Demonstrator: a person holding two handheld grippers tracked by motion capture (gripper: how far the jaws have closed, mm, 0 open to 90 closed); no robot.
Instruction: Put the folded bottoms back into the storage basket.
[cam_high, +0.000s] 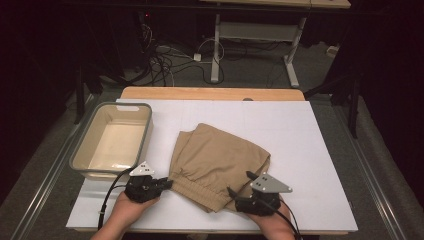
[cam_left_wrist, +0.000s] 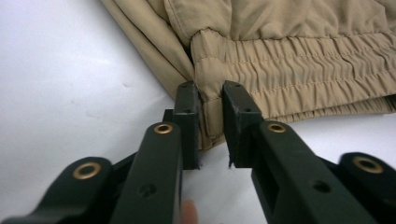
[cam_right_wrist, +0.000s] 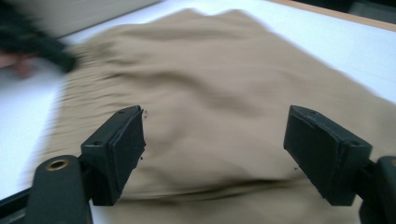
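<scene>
The folded tan shorts (cam_high: 216, 162) lie on the white bench (cam_high: 310, 150), just right of the empty grey bin (cam_high: 112, 140), with the elastic waistband along the near edge. The left gripper (cam_high: 162, 184) sits at the near left corner of the garment; in the left gripper view its jaws are clenched on the waistband corner (cam_left_wrist: 210, 107), with the fabric pinched between the pads. The right gripper (cam_high: 239, 194) is at the near right corner, its jaws released and standing wide, with cloth beneath them but nothing gripped.

The likely trouble is lopsided handling. With one corner held, any lift or pull from the left would drag the stack and let the fold slide apart. The left hold is also shallow, catching just the waistband's edge, so the elastic could slip out under tension. If the right jaws shut where they stand, they might take the top layer alone and peel it off the rest.

The high view gives the whole layout: bin, bench, both hands. The left gripper view alone shows how thin the bite is. The right gripper view is blurred, yet it makes plain the wide gap between its pads (cam_right_wrist: 116, 149).
</scene>
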